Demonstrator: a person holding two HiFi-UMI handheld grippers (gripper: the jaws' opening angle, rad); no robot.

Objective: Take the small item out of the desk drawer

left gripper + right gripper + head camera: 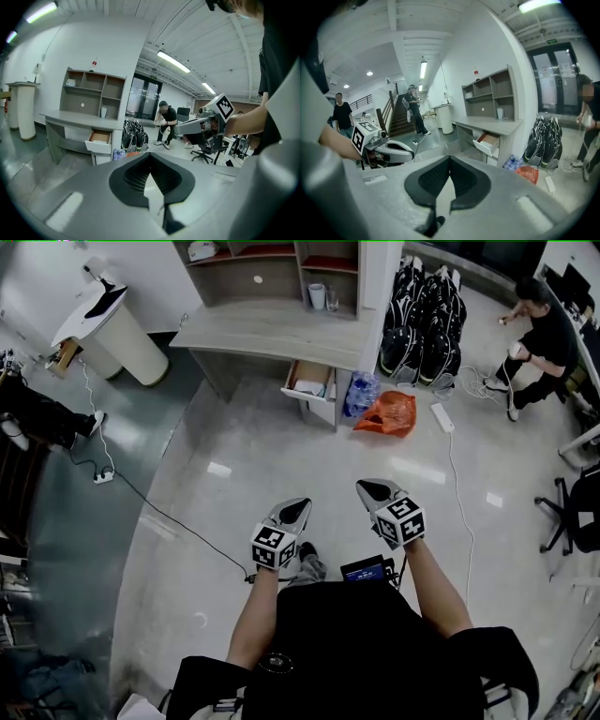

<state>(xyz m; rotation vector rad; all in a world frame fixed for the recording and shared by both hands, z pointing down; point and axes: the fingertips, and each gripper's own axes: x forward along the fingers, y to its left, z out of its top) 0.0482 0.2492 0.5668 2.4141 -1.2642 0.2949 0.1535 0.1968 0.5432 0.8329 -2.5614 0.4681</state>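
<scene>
The grey desk (272,334) stands far ahead across the floor, with its drawer (309,382) pulled open. Something pale lies inside; I cannot tell what it is. The open drawer (100,138) also shows in the left gripper view, and the drawer (487,140) in the right gripper view. My left gripper (292,512) and right gripper (380,491) are held side by side in front of my body, well short of the desk. The left gripper (150,154) is shut with nothing in it. The right gripper (450,158) is shut and empty too.
Black bags (419,324) are stacked right of the desk, with an orange bag (389,413) and a pack of bottles (360,393) by the drawer. A power strip (442,416) and cables lie on the floor. A person (539,334) crouches at the far right near an office chair (577,517).
</scene>
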